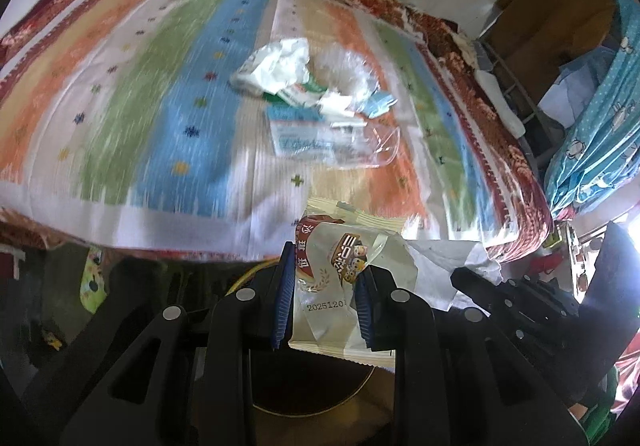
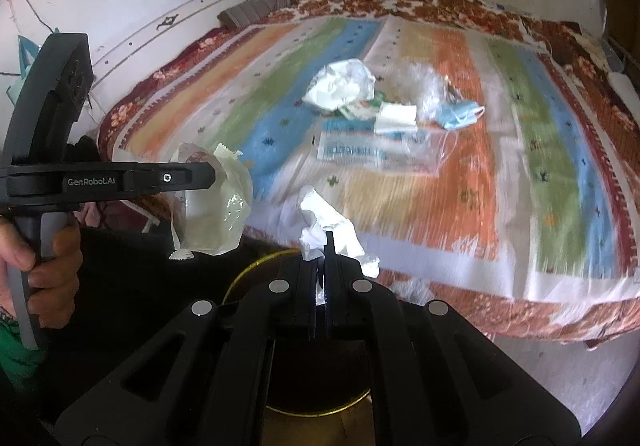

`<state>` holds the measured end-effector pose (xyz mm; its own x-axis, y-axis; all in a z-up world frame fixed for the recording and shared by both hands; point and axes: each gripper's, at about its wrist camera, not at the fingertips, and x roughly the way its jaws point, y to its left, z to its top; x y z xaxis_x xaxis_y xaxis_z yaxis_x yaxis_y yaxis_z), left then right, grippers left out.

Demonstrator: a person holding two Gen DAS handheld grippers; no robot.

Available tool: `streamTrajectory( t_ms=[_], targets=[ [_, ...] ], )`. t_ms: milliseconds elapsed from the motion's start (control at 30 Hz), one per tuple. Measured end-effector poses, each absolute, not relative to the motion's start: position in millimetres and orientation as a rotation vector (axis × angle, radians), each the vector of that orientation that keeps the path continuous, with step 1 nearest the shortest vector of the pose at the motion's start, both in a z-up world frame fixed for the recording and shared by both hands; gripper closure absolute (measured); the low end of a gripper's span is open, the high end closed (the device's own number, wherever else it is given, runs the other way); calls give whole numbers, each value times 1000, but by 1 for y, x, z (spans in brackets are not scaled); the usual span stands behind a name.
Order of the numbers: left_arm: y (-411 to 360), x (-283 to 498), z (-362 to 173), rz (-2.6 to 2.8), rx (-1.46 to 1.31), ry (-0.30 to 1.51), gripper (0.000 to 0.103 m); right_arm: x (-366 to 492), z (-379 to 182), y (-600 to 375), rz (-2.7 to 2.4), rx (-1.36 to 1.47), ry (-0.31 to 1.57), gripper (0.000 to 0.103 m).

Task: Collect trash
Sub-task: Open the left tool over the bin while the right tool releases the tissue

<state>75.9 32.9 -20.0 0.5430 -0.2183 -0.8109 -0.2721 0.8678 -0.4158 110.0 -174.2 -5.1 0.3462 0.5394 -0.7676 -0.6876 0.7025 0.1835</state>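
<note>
Striped bedspread w/ orange, green, blue bands & red floral border; white tissue; cream wrapper.

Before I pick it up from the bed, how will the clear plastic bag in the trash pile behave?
The clear plastic bag looks thin and creased, so it will probably be floppy and very light. Its glossy film may slip between pads. It lies partly under the folded white packet, which might shift as the bag lifts.

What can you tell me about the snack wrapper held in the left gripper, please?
The snack wrapper is a crinkled cream-white plastic packet with crimped, serrated ends, a brown printed band, a cartoon logo and a stamped date code. It looks empty and flattened. The left gripper is shut on its middle between blue pads, holding it off the striped bedspread, above a dark, gold-rimmed bin.
</note>
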Motion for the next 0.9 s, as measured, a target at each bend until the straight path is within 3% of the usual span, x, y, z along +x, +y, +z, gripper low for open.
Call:
streamTrajectory(
  t_ms=[733, 767, 800, 900],
  targets=[
    [13, 84, -79, 141, -503, 1240, 72, 117, -77, -177, 674, -157, 1204, 99],
    [13, 85, -81, 141, -508, 1248, 68, 120, -80, -178, 666, -148, 1219, 97],
    [14, 87, -84, 142, -522, 1256, 57, 121, -82, -179, 665, -136, 1231, 87],
    [17, 89, -85, 146, -550, 1253, 54, 127, -87, -183, 660, -81, 1266, 78]
  ],
)
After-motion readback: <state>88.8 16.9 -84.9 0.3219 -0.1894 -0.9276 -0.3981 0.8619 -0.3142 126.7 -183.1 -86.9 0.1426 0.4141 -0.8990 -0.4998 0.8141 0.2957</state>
